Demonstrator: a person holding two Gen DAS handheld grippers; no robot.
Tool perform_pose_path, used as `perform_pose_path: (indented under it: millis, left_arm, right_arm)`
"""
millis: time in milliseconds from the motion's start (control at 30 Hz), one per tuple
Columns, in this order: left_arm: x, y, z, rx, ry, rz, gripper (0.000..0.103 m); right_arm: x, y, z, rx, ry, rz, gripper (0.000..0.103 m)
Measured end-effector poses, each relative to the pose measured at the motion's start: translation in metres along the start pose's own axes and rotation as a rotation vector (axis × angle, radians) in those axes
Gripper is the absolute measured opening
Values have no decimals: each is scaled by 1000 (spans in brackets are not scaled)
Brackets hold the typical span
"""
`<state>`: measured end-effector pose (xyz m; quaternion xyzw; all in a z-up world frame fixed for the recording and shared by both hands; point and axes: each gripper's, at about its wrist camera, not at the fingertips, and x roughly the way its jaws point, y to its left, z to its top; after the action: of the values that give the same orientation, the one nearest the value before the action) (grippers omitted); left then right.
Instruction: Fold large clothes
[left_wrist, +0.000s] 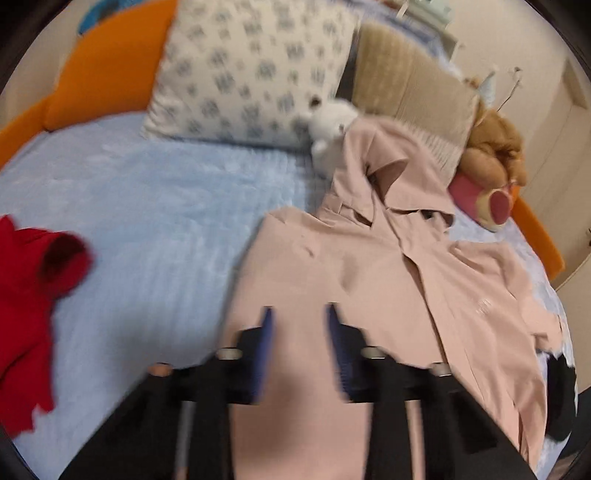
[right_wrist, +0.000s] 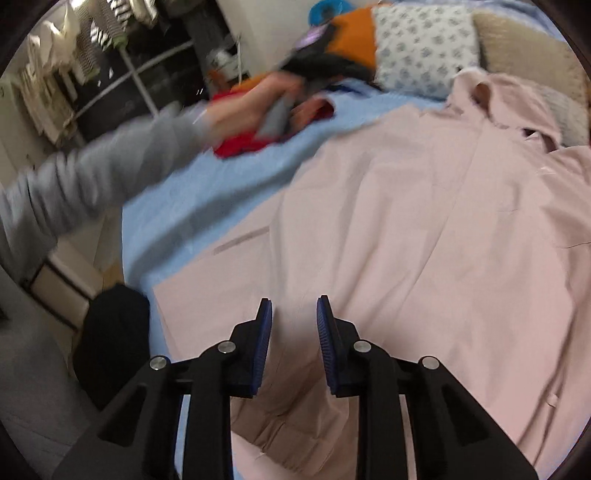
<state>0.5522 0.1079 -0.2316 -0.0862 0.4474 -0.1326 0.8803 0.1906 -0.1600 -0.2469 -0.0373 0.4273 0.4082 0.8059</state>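
Observation:
A large pale pink coat (left_wrist: 369, 266) lies spread on the light blue bed sheet (left_wrist: 166, 206), its collar toward the pillows. My left gripper (left_wrist: 299, 310) hovers over the coat's left part, jaws open a little, with nothing between the blue pads. The right wrist view shows the coat (right_wrist: 406, 221) filling the bed, its hem near the front edge. My right gripper (right_wrist: 293, 301) stands over that lower part, open, nothing pinched. A grey sleeve (right_wrist: 92, 173) and a hand (right_wrist: 255, 99) reach across, blurred, above the sheet (right_wrist: 221, 173).
A red garment (left_wrist: 29, 288) lies at the bed's left. A patterned pillow (left_wrist: 251, 70), a beige pillow (left_wrist: 413, 85), a white plush (left_wrist: 332, 122) and a brown plush (left_wrist: 491, 147) line the orange headboard (left_wrist: 110, 74). A black garment (right_wrist: 114, 332) hangs off the bed's edge.

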Motion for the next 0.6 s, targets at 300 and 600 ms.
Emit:
perform_pose_path:
  millis: [300, 600]
  left_arm:
    - [124, -8, 24, -14, 104, 71, 19]
    - [75, -57, 24, 49, -1, 110, 65]
  right_arm:
    - [37, -28, -30, 59, 77, 59, 25]
    - [-48, -80, -35, 187, -137, 129, 63]
